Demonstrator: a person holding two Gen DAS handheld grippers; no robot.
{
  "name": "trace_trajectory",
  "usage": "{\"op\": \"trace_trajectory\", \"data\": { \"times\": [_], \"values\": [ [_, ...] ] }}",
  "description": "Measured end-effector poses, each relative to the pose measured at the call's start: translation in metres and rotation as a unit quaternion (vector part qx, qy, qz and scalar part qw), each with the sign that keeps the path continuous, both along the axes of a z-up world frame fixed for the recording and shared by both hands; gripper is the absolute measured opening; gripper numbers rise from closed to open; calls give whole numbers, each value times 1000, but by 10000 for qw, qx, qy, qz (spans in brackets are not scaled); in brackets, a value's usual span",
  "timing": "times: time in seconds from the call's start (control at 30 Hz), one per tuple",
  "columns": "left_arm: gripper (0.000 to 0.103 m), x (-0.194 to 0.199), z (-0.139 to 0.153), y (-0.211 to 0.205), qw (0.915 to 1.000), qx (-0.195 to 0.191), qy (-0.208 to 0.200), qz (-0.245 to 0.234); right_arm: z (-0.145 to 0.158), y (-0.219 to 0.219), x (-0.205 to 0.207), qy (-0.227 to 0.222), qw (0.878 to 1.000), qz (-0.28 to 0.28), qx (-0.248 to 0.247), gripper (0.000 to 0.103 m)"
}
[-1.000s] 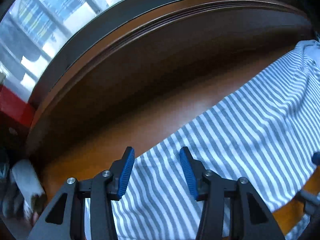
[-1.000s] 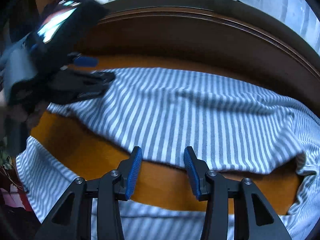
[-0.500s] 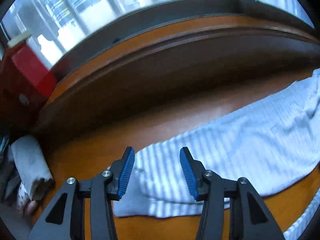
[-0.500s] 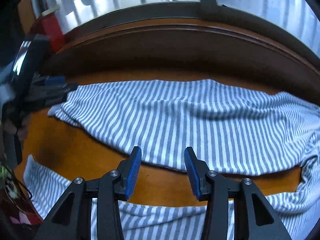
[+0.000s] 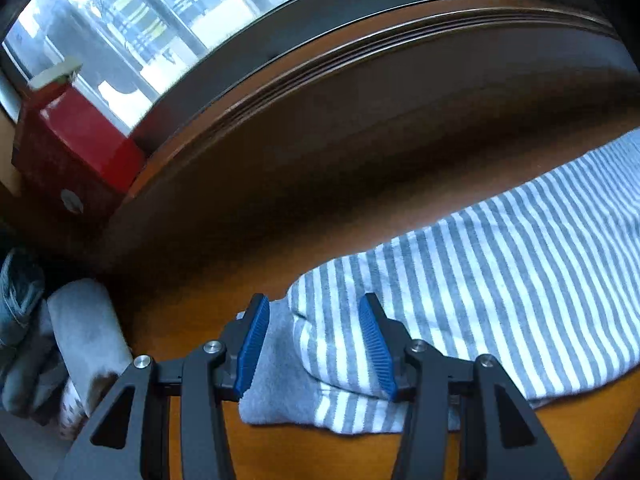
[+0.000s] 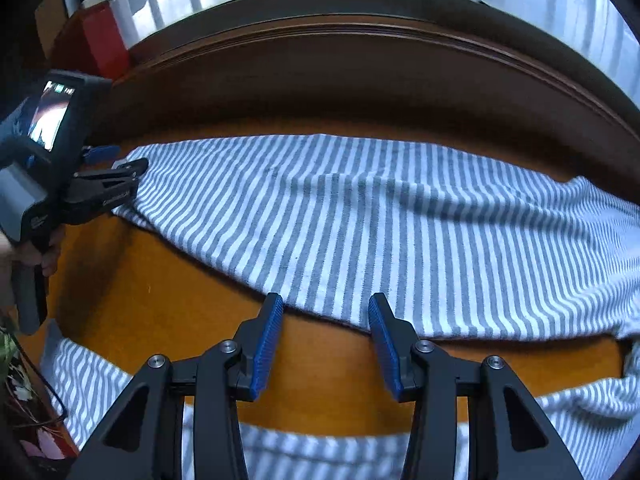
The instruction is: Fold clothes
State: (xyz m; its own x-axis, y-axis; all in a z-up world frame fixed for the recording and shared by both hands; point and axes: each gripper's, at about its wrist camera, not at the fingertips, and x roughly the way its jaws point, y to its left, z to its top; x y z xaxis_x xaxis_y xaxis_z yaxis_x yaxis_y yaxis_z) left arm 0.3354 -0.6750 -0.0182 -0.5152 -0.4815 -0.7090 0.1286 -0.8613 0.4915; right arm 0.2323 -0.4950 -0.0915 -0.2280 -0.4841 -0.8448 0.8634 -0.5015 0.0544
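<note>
Striped shirt (image 5: 500, 280) corner lies between the parted left tongs (image 5: 316, 344)

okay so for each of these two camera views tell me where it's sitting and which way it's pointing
Left wrist: sits on the left gripper, facing the striped garment's end, toward the window; open blue fingers show.
Right wrist: sits on the right gripper, facing the garment's near edge; open fingers, the left gripper and a hand show.
Shared: garment, wooden table, red box, window.
</note>
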Motion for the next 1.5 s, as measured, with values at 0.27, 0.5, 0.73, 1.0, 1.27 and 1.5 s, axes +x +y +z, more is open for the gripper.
{"op": "trace_trajectory", "data": {
  "times": [0.27,0.5,0.73,1.0,1.27,1.5],
  "values": [
    [45,-7,3,-15,10000,-37,7,-65,17,29,-6,-233,9972,-339,-622,45],
    [45,10,38,25,9935,816,408,-677,43,99,-78,-160,9876,-1349,-790,46],
    [45,4,26,104,9915,681,287,-1070,38,93,-182,-269,9859,-1517,-650,45],
    [46,4,9,102,9990,319,91,-307,-9,41,-233,-122,9953,-944,-154,25],
    [46,6,5,107,9996,-196,124,-153,-20,30,-260,-194,9924,-1150,-392,19],
    [46,16,20,93,9998,135,83,79,10,94,-241,-181,9912,-996,-848,28]
  ]
}}
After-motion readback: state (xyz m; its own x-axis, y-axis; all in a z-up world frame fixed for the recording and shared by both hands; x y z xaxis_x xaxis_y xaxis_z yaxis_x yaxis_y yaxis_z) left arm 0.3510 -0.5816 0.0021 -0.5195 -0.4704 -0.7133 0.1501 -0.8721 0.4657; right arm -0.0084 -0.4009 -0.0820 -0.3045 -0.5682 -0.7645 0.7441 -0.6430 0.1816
